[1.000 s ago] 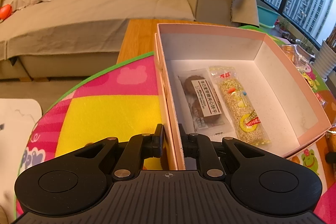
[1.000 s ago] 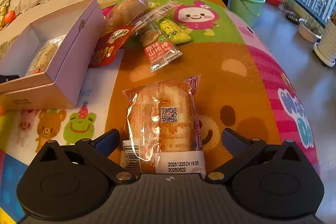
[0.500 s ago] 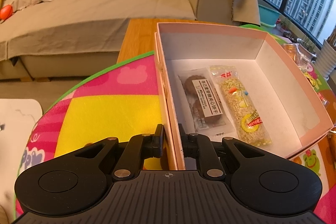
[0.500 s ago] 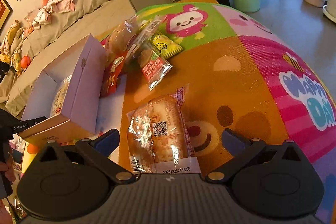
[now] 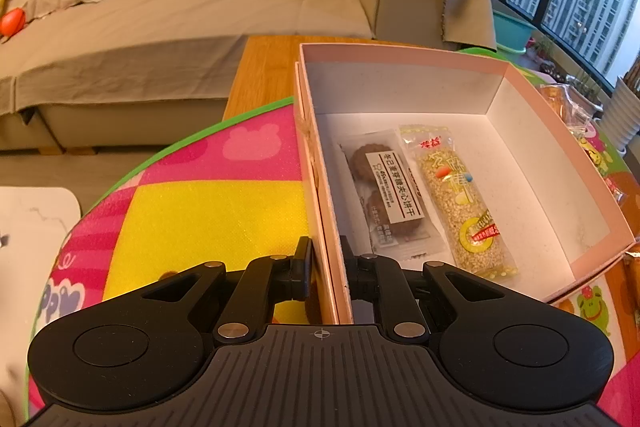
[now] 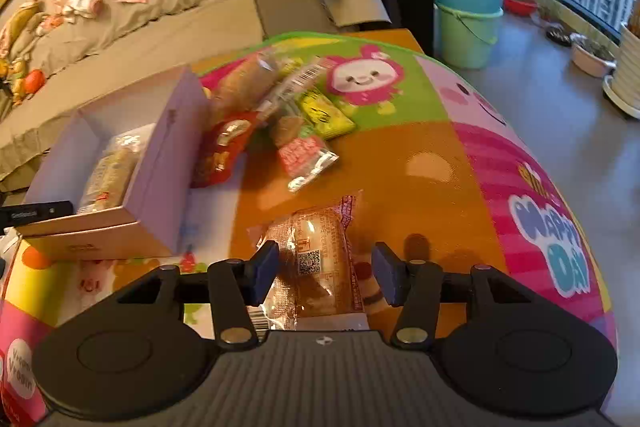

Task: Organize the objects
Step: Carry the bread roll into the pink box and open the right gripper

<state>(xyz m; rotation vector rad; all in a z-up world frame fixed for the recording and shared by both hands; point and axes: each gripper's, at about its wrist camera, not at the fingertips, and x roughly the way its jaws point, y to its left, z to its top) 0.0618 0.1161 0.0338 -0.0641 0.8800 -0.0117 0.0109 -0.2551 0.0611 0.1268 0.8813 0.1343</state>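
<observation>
Two grippers engaged: left gripper (image 5: 326,269) is clamped on the box (image 5: 320,211) wall; right gripper (image 6: 324,273) is closing around the cake packet (image 6: 316,263) on the worktop, pads not yet touching. Risk: slack wrapper slips, or cake crushes.

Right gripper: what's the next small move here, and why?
Probably finish closing. The right gripper has the bread packet between its closing jaws, but its right pad looks clear of the wrapper. The left gripper already pinches the box wall.
</observation>
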